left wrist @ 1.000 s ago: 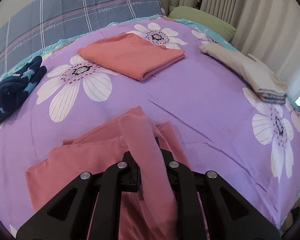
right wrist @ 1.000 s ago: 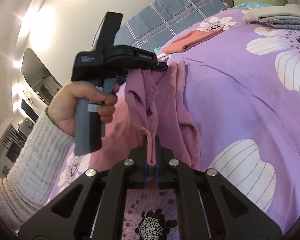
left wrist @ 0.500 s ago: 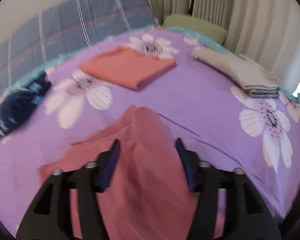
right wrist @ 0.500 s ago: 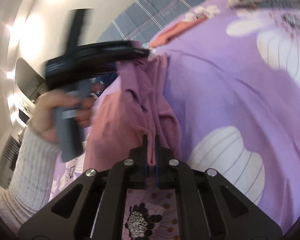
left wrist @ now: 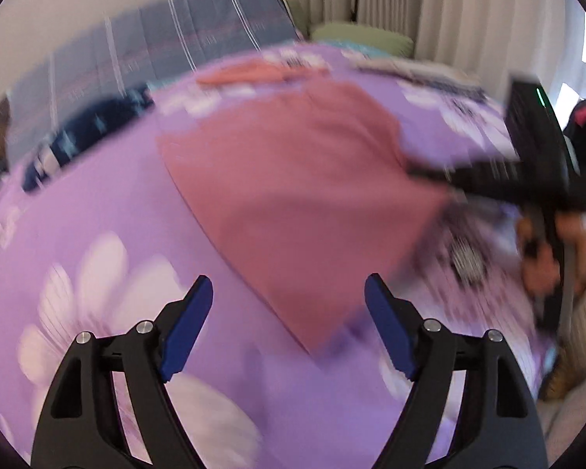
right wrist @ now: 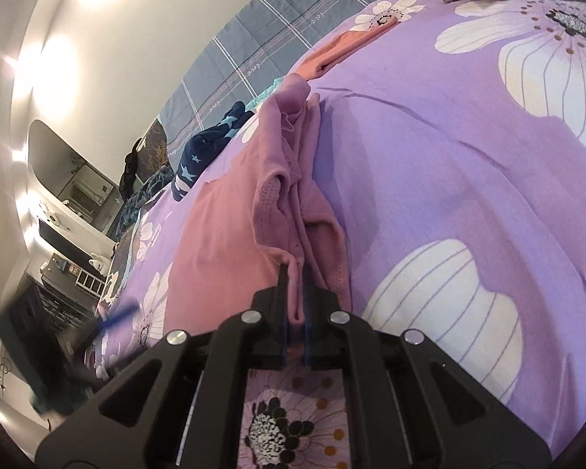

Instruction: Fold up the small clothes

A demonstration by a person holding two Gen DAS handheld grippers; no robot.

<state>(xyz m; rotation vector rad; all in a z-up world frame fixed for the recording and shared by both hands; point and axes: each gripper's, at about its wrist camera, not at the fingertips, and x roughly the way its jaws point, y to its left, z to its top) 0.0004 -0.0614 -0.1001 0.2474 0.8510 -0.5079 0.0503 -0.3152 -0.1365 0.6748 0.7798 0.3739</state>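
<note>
The pink garment [right wrist: 222, 234] lies part-folded on the bed [right wrist: 429, 164]. The right tongs [right wrist: 294, 305] pinch its near edge. The left tongs [left wrist: 289, 324], jaws just opened, stand spread and empty. Next move likely requires regripping a free corner for the following fold.

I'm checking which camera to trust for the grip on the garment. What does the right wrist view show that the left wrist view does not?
Only the right wrist view shows the right gripper with its jaws shut on a bunched fold of the pink garment, plus the star-print navy cloth in sharp detail.

Only the left wrist view, which is blurred, shows the left gripper with jaws wide and nothing between them; they have just been opening. It also shows the curtains.

Both show the purple flowered bedspread, the pink garment and the folded orange piece.
</note>
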